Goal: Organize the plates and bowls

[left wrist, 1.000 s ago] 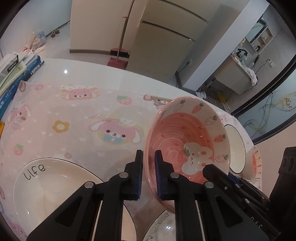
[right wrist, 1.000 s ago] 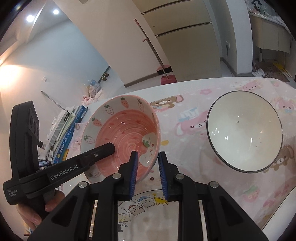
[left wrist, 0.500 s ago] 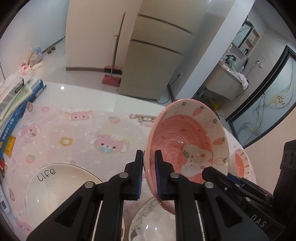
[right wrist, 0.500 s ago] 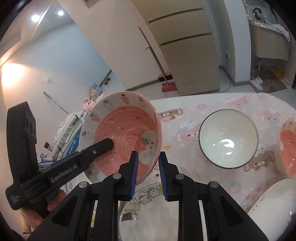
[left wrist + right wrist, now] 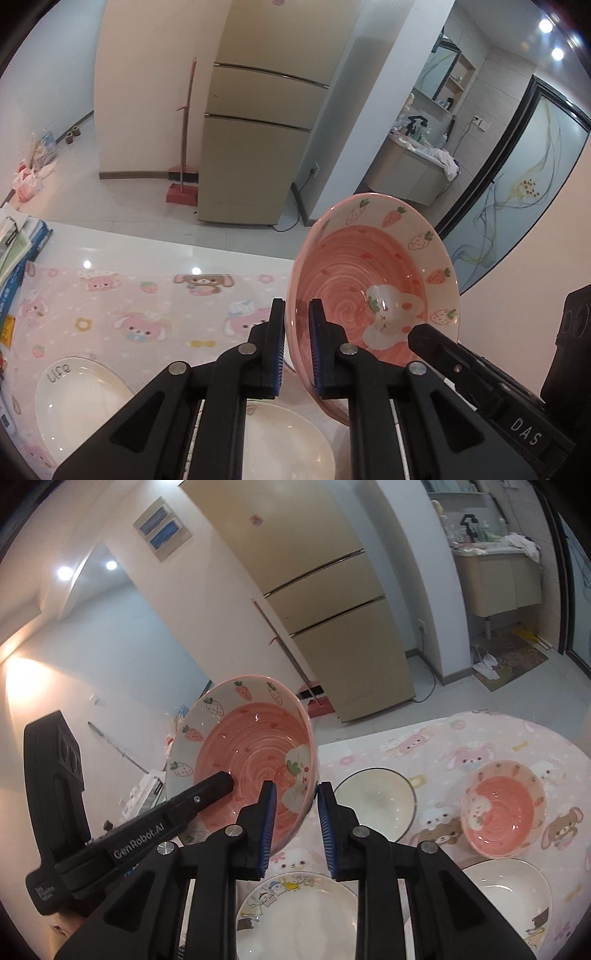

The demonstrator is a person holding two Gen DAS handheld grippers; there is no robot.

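A pink bowl (image 5: 369, 266) with strawberries on its rim and a rabbit inside hangs tilted above the table, held from two sides. My left gripper (image 5: 297, 306) is shut on its near left rim, one pad inside and one outside. In the right wrist view the same bowl (image 5: 251, 746) has its right rim between the pads of my right gripper (image 5: 293, 790), which is shut on it. One of the right gripper's fingers (image 5: 436, 343) reaches into the bowl from the right in the left wrist view.
On the pink cartoon tablecloth (image 5: 480, 746) below lie a dark-rimmed white bowl (image 5: 376, 801), a smaller pink bowl (image 5: 502, 808), a cartoon plate (image 5: 295, 915), a white dish (image 5: 506, 897) and a "Life" plate (image 5: 74, 398). Books (image 5: 18, 258) are stacked at the left edge.
Both grippers have risen with the pink bowl between them. The table and its dishes have dropped lower and look smaller in both views; more of the room shows.
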